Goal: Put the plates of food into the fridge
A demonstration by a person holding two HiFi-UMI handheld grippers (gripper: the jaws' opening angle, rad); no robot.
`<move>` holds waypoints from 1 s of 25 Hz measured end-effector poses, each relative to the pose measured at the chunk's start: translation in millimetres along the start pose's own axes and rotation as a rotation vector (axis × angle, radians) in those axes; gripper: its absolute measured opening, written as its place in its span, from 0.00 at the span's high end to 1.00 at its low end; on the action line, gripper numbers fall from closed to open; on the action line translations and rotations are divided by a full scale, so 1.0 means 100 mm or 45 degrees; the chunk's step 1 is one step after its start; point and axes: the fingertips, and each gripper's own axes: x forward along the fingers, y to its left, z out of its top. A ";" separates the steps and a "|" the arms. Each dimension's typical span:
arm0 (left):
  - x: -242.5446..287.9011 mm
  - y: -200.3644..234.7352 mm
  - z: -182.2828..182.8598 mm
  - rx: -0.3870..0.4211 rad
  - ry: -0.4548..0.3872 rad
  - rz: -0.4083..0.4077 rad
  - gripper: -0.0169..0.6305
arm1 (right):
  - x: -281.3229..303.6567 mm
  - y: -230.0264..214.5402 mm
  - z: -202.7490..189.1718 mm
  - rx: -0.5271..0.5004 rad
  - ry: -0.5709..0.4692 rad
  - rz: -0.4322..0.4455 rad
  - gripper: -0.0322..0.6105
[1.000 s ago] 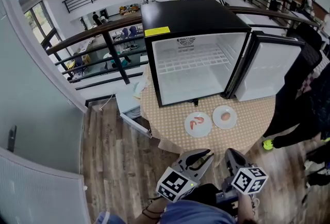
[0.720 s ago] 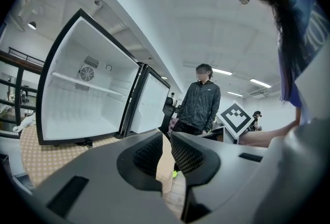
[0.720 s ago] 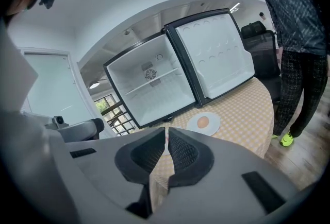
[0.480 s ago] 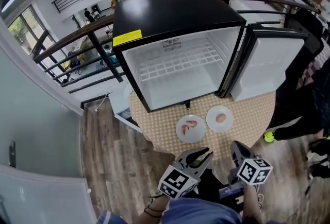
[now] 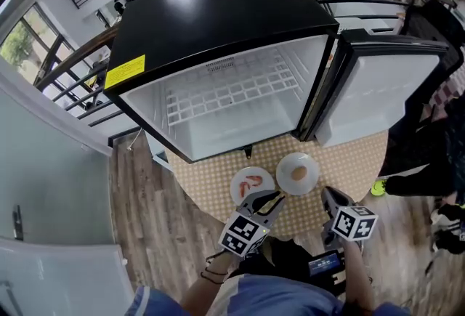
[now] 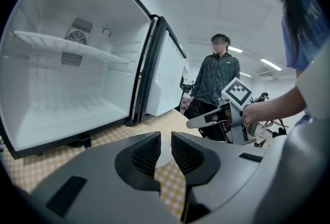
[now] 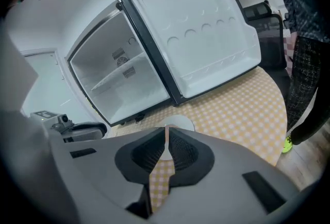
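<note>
Head view: a shrimp plate (image 5: 252, 184) and a second plate (image 5: 297, 173) are sitting side by side on the counter (image 5: 349, 165), lower centre, before the fridge (image 5: 218, 9), its open front facing the frame's bottom; left gripper (image 6: 165, 140) fingers are standing slightly apart, empty, right gripper (image 7: 166, 138) fingers pressing together.
</note>
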 end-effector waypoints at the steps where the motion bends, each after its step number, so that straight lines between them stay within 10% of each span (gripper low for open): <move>1: 0.09 0.07 -0.03 -0.022 0.015 -0.002 0.89 | 0.07 -0.08 -0.02 -0.002 0.023 -0.001 0.92; 25: 1.12 1.11 -0.73 -0.245 0.579 0.136 0.72 | 0.88 -0.66 -0.20 0.222 0.275 0.110 0.78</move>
